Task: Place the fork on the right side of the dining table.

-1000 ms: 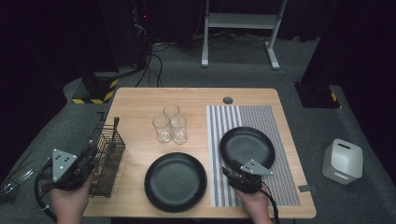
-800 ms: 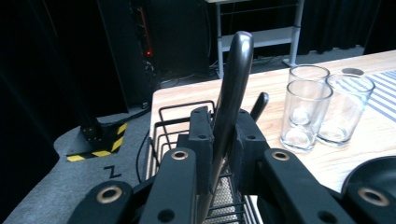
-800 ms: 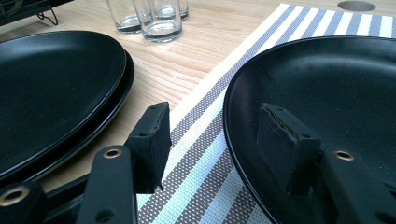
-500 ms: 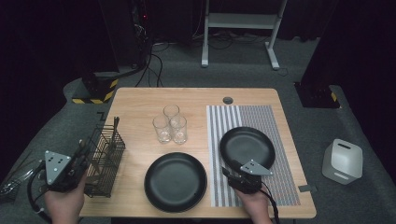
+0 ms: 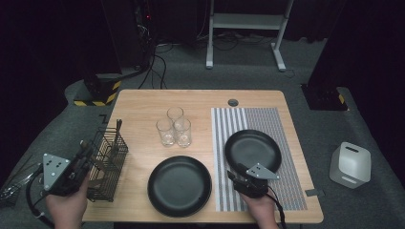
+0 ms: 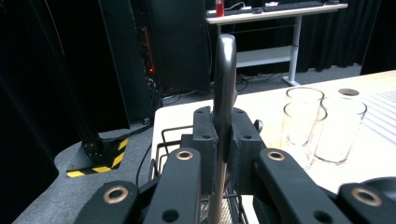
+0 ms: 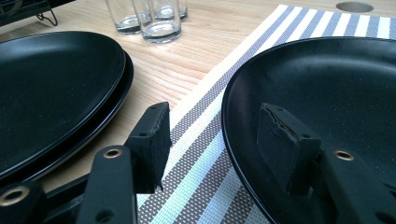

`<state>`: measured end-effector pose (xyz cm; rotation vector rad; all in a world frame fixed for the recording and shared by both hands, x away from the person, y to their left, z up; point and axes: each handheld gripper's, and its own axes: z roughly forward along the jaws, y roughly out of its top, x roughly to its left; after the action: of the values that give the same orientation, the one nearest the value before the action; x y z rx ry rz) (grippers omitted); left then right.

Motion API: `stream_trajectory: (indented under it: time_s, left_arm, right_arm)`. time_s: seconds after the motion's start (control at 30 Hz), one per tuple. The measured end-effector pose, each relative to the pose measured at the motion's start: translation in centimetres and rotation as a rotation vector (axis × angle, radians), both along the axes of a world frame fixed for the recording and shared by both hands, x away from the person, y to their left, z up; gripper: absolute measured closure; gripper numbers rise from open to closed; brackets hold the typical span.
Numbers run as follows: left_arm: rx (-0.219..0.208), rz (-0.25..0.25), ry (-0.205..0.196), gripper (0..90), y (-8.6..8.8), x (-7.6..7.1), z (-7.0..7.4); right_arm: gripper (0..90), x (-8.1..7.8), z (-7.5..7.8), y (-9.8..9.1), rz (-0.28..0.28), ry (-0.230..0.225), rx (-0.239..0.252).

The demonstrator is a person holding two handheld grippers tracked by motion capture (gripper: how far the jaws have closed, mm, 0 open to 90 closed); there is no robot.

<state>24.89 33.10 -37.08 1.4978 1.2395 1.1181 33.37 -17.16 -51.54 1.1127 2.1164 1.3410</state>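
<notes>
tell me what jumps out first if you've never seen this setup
Two black plates stand out on the pale wooden table: one plate near the front edge at the middle, the other plate on the striped placemat to the right. The left gripper is shut on an upright metal utensil handle above the wire basket at the table's left edge. Three clear glasses cluster mid-table.
</notes>
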Motion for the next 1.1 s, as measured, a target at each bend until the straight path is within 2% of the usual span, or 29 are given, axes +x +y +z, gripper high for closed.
stream_trajectory:
  time_s: [0.67, 1.1]
  left_arm:
    - [-0.043, -0.032, -0.054, 83.1, 0.0, -0.8, 1.3]
    - [-0.064, -0.048, -0.112, 83.2, 0.0, -1.5, 2.2]
  right_arm:
    - [45.4, 0.0, 0.0, 0.0, 0.008, 0.002, -0.001]
    - [46.2, 0.0, 0.0, 0.0, 0.013, 0.013, 0.000]
